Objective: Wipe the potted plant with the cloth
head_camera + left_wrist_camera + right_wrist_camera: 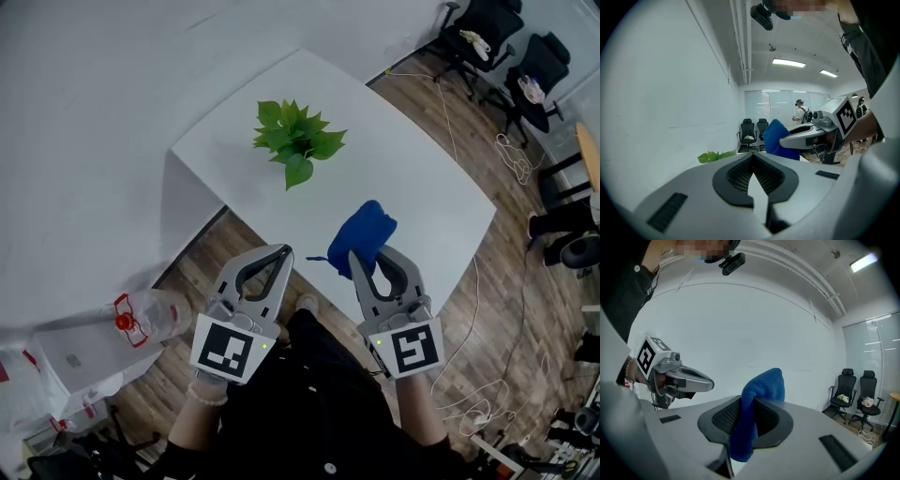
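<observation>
A small potted plant [295, 139] with broad green leaves stands on the white table [422, 178]; its leaves [715, 156] also show low in the left gripper view. My right gripper [367, 258] is shut on a blue cloth [364, 235], which sticks up from between the jaws [759, 401] and hangs over the table's near edge. My left gripper [281, 253] is shut with nothing in it, short of the table's near-left side. In the left gripper view the blue cloth [776, 138] and the right gripper [813, 133] show to the right.
A white wall runs along the left. A clear plastic bottle with a red cap [141, 317] lies on a low white box at lower left. Black office chairs [487, 37] stand at the far right. Cables [511, 159] trail over the wooden floor.
</observation>
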`<state>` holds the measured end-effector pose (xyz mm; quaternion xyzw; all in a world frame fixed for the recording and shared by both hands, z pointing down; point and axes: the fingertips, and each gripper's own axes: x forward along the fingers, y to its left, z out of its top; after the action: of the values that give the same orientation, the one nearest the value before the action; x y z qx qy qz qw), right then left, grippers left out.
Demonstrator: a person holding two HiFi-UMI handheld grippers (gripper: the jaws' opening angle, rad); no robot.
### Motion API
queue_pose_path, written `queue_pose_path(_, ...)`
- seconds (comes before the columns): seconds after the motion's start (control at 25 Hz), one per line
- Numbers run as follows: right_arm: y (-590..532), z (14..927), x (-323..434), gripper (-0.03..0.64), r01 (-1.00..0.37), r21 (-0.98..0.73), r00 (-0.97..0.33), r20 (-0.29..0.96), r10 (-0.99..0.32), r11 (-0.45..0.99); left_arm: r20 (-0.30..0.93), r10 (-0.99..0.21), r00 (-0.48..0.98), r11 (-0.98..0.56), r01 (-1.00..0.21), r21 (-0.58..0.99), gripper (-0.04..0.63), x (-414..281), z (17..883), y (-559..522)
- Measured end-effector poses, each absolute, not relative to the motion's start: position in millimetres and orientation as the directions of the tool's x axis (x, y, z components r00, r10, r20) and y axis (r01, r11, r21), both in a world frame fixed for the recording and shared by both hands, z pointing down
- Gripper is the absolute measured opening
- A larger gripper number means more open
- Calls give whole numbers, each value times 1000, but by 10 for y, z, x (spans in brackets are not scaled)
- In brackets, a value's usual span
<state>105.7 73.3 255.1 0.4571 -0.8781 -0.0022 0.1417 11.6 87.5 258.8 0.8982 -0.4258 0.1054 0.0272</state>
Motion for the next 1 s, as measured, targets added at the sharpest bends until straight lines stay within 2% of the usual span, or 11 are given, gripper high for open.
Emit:
queue_pose_path(0.16,583,2627,1159,94,-769,119,-588,256,-767,629,224,-777,589,-611,-790,-45,12,211,2598,684)
queue_pose_path(0.84,325,2896,1428,94,-755,59,-615,282,-736,653,231,-836,498,-522,-851,-53,12,211,2603,333)
queue_pose_path(1.0,283,2979,1448,94,-766,52,-602,292,-743,641,180,-844,506,-525,-848,-77,14,81,2675,222)
